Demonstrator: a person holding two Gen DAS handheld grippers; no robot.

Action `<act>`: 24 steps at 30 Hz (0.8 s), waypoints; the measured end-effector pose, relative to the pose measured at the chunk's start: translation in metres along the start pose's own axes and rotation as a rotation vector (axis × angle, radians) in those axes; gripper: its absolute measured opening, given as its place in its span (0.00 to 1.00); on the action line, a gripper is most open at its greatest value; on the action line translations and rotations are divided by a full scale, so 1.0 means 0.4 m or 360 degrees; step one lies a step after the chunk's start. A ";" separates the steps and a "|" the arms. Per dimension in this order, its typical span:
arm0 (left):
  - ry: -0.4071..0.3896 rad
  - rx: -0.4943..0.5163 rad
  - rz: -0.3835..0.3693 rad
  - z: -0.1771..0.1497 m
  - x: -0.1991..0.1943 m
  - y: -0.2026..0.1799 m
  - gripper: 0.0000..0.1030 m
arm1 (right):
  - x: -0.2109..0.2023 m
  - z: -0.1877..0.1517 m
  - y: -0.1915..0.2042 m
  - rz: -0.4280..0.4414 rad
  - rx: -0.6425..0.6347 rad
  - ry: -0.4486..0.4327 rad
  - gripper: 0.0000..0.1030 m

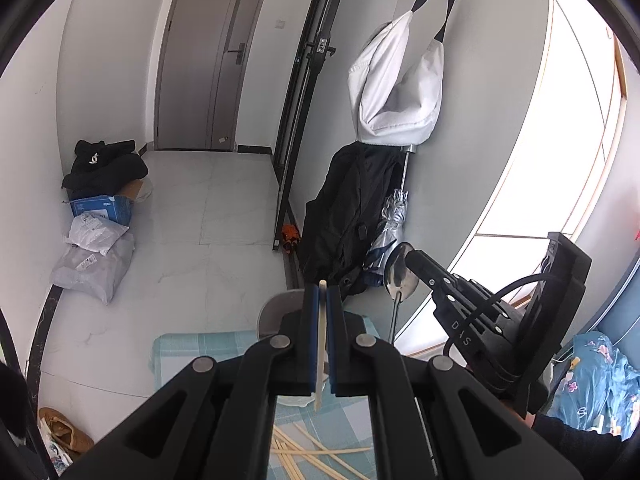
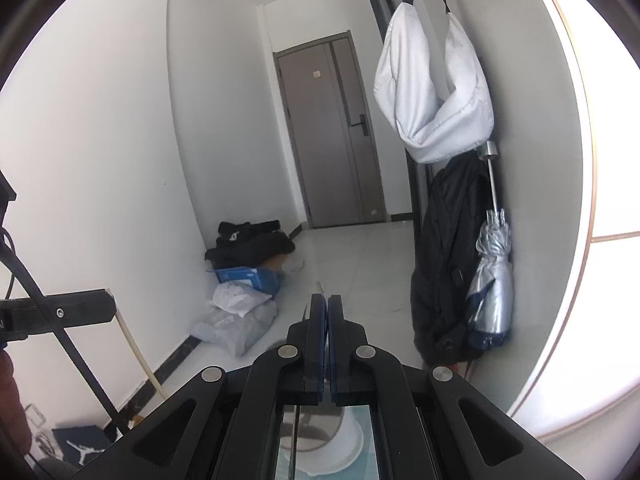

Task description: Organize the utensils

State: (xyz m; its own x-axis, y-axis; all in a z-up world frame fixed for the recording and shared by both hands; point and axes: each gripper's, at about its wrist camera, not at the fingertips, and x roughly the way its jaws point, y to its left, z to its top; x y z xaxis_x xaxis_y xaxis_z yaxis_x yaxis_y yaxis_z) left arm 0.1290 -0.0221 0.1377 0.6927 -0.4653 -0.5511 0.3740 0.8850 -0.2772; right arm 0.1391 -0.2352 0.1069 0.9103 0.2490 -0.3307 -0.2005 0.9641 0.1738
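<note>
Left gripper (image 1: pixel 322 300) clamped on chopstick (image 1: pixel 321 344) – right gripper (image 2: pixel 323 308) closed on spoon (image 1: pixel 401 272), more chopsticks (image 1: pixel 316 454) on checked cloth (image 1: pixel 200 348)

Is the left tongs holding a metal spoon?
No, the left tongs are shut on a wooden chopstick; the spoon is in the right tongs.

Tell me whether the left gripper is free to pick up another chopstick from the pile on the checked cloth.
Probably not yet. The left gripper is shut on a chopstick, so its jaws are occupied. The loose chopsticks lie unobstructed on the checked cloth below.
</note>
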 end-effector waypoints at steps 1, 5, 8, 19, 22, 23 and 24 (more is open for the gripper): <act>-0.0006 -0.0009 -0.0008 0.012 0.003 0.006 0.00 | 0.014 0.014 -0.001 -0.0006 -0.0001 -0.0019 0.01; -0.0026 -0.0023 -0.0042 0.069 0.021 0.028 0.00 | 0.074 0.058 0.003 -0.0020 -0.0016 -0.0099 0.01; -0.0039 -0.0017 -0.0054 0.103 0.041 0.041 0.00 | 0.120 0.073 0.013 -0.0039 -0.0044 -0.0150 0.01; 0.0026 -0.0010 -0.0035 0.109 0.152 0.118 0.00 | 0.280 0.043 0.001 -0.0093 0.0058 -0.0216 0.01; 0.0021 0.0015 -0.0039 0.111 0.171 0.128 0.00 | 0.309 0.017 0.009 -0.0125 0.0056 -0.0219 0.01; 0.0023 0.0020 -0.0058 0.110 0.175 0.131 0.00 | 0.315 0.009 0.013 -0.0143 0.0051 -0.0226 0.01; 0.0023 0.0026 -0.0054 0.109 0.179 0.134 0.00 | 0.321 0.000 0.017 -0.0150 0.0045 -0.0238 0.01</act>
State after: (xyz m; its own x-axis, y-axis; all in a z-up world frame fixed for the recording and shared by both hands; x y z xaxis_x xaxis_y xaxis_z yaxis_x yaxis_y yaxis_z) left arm 0.2254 -0.0085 0.1178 0.6704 -0.4947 -0.5530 0.4073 0.8684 -0.2829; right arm 0.2546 -0.1967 0.0658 0.9687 0.1392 -0.2055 -0.1035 0.9791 0.1753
